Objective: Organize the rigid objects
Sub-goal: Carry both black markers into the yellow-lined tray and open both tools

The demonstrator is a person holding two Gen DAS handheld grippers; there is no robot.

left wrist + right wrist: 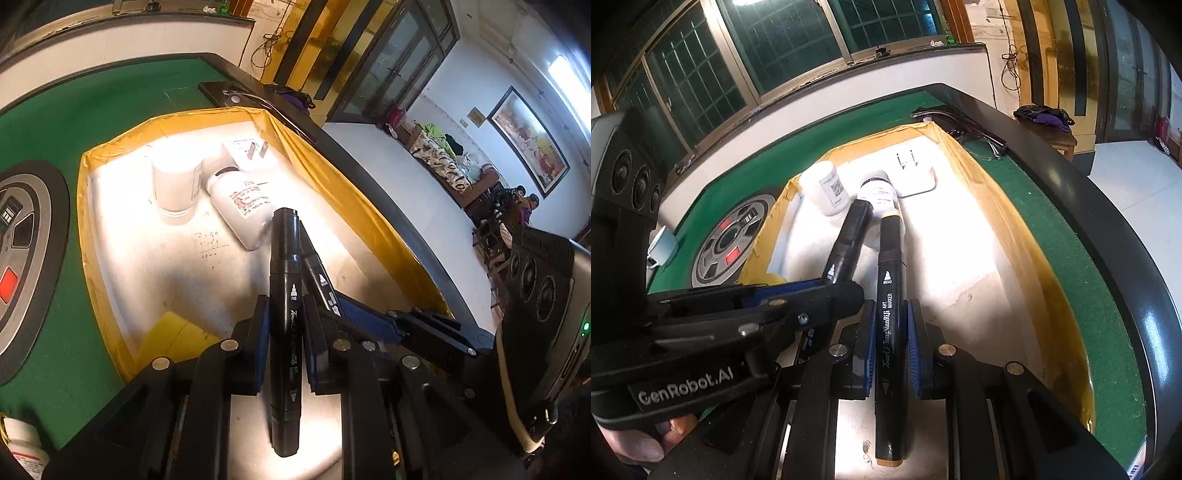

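The left hand-held gripper (284, 328) pinches a black marker (283, 295) at about the middle of its barrel, and the right hand-held gripper (890, 339) pinches a second marker with beige caps (888, 314) in the same way; both sets of blue pads press on the barrels. The two markers point forward and down over the open white tray with yellow tape on its rim (110, 147), which lies on the green desk (66, 122), and their front ends are close beside each other. Farther in the tray stand a white jar (177, 184), a white bottle lying on its side (240, 206) and a white plug adapter (247, 151). I judge that the markers are light, stiff and smooth, so they may slip or turn between the pads; the middle of the barrel is the good place to hold, not the caps, which may come off. The bottle may roll if a marker touches it.
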